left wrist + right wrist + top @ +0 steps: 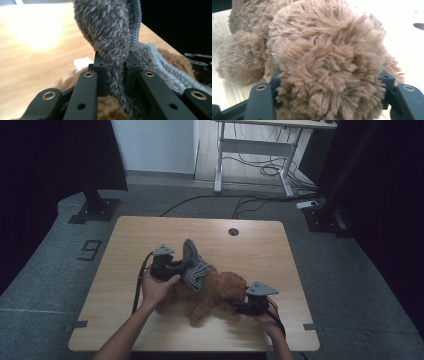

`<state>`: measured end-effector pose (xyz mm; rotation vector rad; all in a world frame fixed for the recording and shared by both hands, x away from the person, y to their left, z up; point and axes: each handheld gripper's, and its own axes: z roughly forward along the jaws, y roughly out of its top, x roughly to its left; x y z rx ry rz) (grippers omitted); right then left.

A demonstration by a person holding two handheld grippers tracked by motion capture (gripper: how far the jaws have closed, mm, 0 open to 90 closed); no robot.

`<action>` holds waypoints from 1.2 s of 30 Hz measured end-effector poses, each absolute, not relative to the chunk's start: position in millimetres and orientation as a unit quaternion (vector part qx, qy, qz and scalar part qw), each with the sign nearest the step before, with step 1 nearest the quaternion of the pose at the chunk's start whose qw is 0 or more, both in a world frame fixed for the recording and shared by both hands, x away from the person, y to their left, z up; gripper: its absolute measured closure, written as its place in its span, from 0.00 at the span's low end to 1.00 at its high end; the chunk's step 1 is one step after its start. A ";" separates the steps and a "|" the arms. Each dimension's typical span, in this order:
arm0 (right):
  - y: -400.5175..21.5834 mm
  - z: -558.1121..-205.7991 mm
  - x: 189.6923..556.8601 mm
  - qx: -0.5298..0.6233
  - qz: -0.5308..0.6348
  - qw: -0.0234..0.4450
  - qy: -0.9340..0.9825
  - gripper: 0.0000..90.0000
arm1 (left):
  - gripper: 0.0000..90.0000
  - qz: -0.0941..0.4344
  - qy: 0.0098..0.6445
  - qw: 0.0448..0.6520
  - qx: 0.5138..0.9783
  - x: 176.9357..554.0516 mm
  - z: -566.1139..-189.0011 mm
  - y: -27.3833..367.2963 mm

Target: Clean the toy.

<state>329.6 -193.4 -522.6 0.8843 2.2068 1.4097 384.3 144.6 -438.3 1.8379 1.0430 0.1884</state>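
Note:
A brown plush toy (217,290) lies on the wooden table (150,232), its fur close up in the right gripper view (324,55). A grey fuzzy knitted cloth (194,266) drapes over the toy's left end and stands up above it. My left gripper (181,266) is shut on a fold of this grey cloth (107,32), the jaws (115,62) pinching it tight. My right gripper (241,307) at the toy's right end is shut on a round furry part of the toy, with one jaw on each side (330,77).
A round cable hole (233,231) sits near the table's far edge. Behind the table stand a white desk frame (255,150) with floor cables and a black stand base (95,210) at the left. A white tag (82,63) lies by the toy.

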 end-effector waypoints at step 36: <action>-189.1 -522.5 338.5 0.253 0.491 0.244 0.797 0.40 | 0.85 0.124 0.431 0.485 0.751 368.1 -421.3 192.6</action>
